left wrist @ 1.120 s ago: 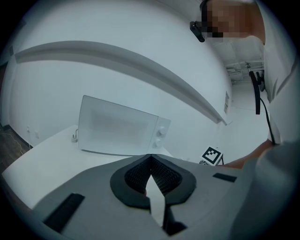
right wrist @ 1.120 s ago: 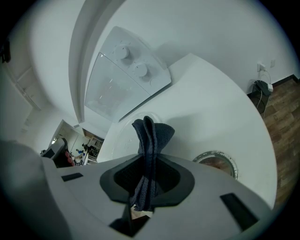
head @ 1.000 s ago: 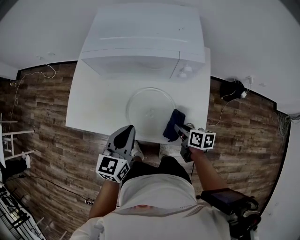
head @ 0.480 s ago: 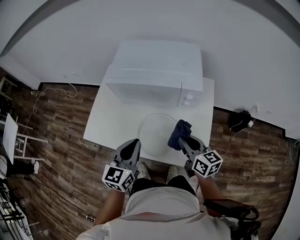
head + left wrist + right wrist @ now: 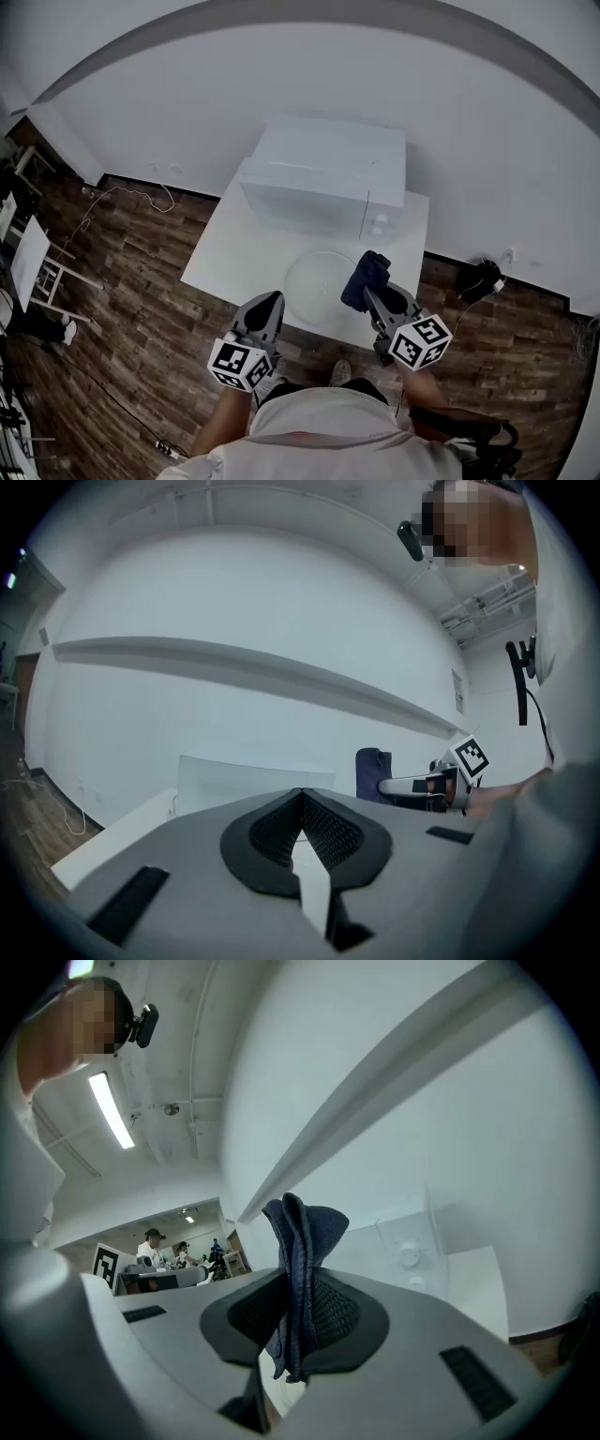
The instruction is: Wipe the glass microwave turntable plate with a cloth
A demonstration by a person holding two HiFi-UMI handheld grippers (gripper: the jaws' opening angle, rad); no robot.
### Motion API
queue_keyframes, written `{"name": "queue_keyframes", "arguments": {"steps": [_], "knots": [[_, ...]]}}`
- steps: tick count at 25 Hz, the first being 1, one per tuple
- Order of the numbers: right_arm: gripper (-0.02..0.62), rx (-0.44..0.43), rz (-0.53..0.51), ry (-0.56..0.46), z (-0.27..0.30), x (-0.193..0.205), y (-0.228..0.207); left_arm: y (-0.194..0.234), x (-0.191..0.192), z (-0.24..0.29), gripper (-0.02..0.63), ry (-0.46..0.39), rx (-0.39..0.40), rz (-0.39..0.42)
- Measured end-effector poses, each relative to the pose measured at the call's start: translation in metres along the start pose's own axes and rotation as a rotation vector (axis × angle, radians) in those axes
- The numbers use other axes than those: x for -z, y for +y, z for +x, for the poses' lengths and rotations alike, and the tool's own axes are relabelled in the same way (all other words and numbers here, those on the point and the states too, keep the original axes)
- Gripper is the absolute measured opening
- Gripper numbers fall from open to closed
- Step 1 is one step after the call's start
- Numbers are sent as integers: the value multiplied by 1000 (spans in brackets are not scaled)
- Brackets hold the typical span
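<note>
White table [image 5: 220, 253] carries a white microwave [image 5: 328, 173], door shut, at its rear. The glass turntable plate [image 5: 317, 278] lies flat on the table in front of the microwave. Left gripper [image 5: 300, 797]: jaws pressed together, nothing between them, held off the table's near edge. Right gripper [image 5: 295, 1283]: jaws clamped on a dark blue cloth [image 5: 300, 1232], which shows at the plate's right edge in the head view.

Left tool [image 5: 265, 305] pinched, right tool [image 5: 375, 295] clamped.
</note>
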State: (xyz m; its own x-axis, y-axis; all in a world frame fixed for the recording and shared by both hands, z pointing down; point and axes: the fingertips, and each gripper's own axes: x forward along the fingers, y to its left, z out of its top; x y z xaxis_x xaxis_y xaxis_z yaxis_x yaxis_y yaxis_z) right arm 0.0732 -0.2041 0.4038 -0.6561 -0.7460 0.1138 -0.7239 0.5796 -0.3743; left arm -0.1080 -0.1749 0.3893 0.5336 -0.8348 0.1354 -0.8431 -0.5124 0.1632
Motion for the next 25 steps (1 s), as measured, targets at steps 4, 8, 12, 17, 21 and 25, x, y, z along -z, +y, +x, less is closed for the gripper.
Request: {"name": "queue_keyframes", "arguments": {"steps": [4,8,12,17,21,25], "knots": [[61,62,-29,-29,-17,-8,12,-6,-4,-16,10,-26,60,4],[61,121,-48,-67,-28,-10,39,6,-5,-47,11,-40,89,1],[61,161,-69,-100,-36,-5,82,17,-5,-87,10,-51,138,-38],[61,200,-96,-106,-57,20,144,14,6,-138,11,-53,209,-45],[61,244,-109,-118,-74,32,174,13,13,-161,10,-47,252,-48],[61,273,-112,-125,-77,28,177,18,12,-159,9,-29,274,-60]]}}
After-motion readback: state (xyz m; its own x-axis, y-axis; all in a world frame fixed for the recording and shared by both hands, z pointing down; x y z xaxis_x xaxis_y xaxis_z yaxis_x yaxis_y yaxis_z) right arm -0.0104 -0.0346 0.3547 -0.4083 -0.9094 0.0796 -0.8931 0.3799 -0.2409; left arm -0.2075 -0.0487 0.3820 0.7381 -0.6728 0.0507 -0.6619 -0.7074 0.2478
